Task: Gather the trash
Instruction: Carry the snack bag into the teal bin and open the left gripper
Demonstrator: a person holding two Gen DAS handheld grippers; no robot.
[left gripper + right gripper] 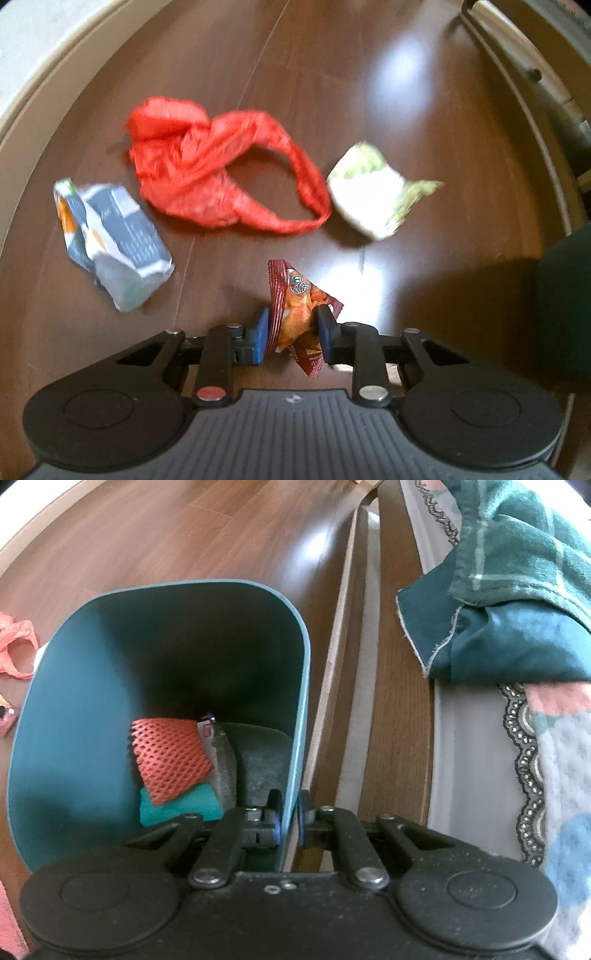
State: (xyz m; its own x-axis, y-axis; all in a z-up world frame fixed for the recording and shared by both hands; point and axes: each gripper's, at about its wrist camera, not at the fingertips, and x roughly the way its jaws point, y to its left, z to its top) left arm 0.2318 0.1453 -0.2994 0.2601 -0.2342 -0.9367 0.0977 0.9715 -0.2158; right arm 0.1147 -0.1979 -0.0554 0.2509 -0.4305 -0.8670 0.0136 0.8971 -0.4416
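Pinching a red-orange snack wrapper (pixel 299 310), left gripper (pixel 291 332) is closed on it w/ blue pads; wrapper's long axis runs fwd/up, lower end hidden btwn the pads. Ahead-left on floor: crumpled grey packet (pixel 110 240), red plastic bag (pixel 218 166), white-green wrapper (pixel 373 192) ahead-right, all blurred. Right gripper (pixel 290 812) clamps teal bin (pixel 55 709) wall at the rim, looking down in; orange foam net (pixel 170 760) inside.
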